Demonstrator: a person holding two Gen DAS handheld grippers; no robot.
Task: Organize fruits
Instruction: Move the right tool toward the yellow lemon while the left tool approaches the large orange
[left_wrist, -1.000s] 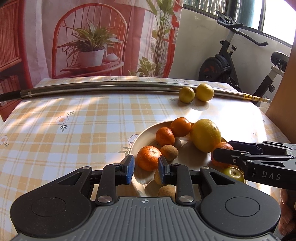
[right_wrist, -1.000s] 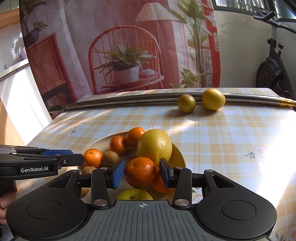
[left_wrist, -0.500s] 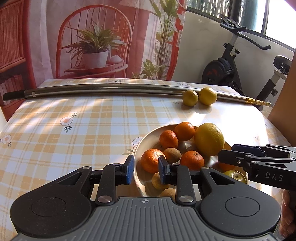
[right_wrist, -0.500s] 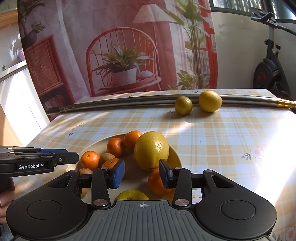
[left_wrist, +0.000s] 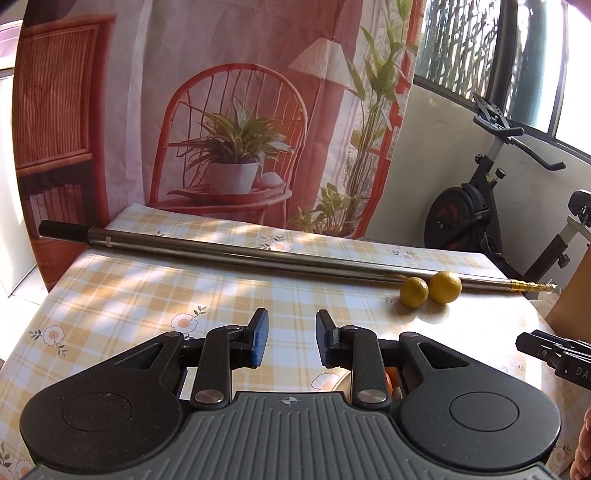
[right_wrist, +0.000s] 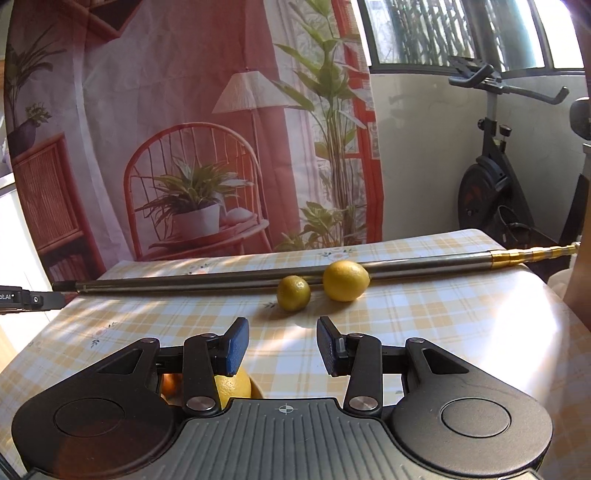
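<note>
Your cream round plate (left_wrist: 341, 380) of fruit is mostly hidden under both gripper bodies: only a large yellow citrus (right_wrist: 232, 387) and a sliver of orange mandarin (right_wrist: 169, 384) show in the right view. Left gripper (left_wrist: 290, 341) and right gripper (right_wrist: 282, 345): both with jaws parted wide, nothing held. Small greenish-yellow lemon (right_wrist: 293, 292) and bigger yellow lemon (right_wrist: 346, 280) sit side by side on the yellow checked tablecloth (left_wrist: 129, 295), against the long steel pole (left_wrist: 240, 253). Black exercise bike (right_wrist: 491, 177) is behind the table.

Two lemons (right_wrist: 323, 285) (nearly touching) beside pole (right_wrist: 221, 282).
</note>
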